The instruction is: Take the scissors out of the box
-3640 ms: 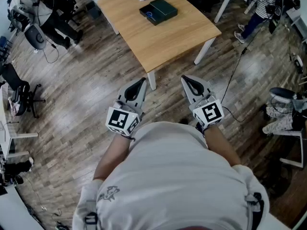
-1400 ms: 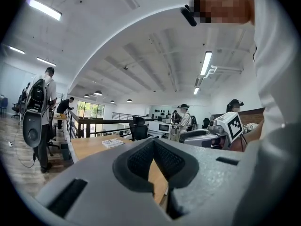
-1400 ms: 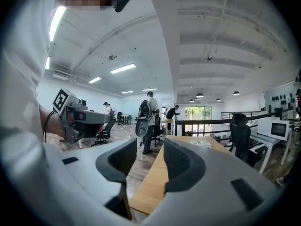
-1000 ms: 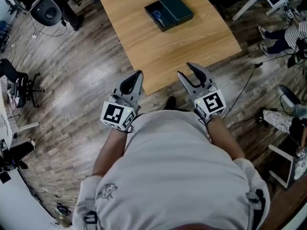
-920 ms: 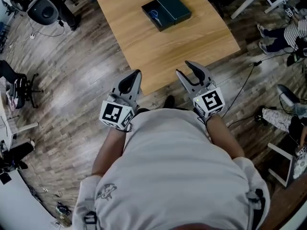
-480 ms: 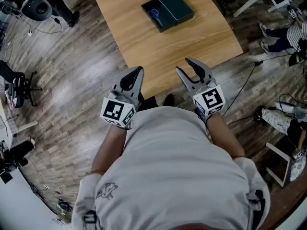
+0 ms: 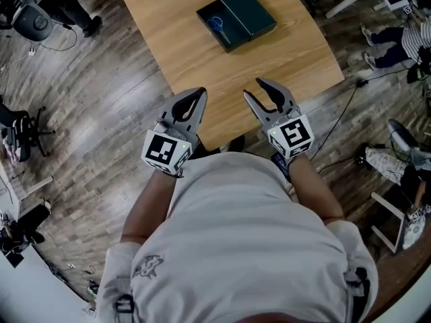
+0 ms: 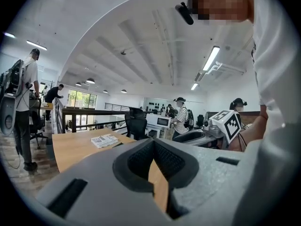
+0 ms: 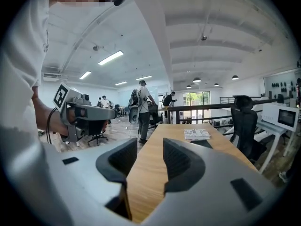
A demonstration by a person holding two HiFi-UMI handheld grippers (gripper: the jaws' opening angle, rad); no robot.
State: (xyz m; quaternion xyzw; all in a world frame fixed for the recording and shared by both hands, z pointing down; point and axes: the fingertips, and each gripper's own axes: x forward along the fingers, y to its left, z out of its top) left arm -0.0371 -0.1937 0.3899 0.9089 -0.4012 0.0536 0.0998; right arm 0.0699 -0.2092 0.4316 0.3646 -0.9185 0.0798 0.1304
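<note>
A dark green box (image 7: 248, 10) lies open on the far part of the wooden table (image 7: 202, 59), with its tray (image 7: 218, 25) beside the lid. Blue-handled scissors (image 7: 216, 23) lie in the tray. Both grippers hover over the table's near edge, well short of the box. My left gripper (image 7: 194, 95) is shut with nothing in it; in the left gripper view its jaws (image 8: 153, 143) meet at the tips. My right gripper (image 7: 254, 88) is open and empty, and table wood shows through its gap (image 9: 149, 147). The box (image 9: 210, 144) appears small far down the table.
A stack of printed papers (image 9: 196, 134) lies beyond the box at the table's far end. Office chairs (image 7: 27, 20) stand on the wooden floor at the left. A cable (image 7: 337, 123) runs across the floor on the right, near a standing person (image 7: 404, 39).
The view has closed in on the table. Both grippers, earlier over the floor, now reach over the table's near edge. The box has not moved.
</note>
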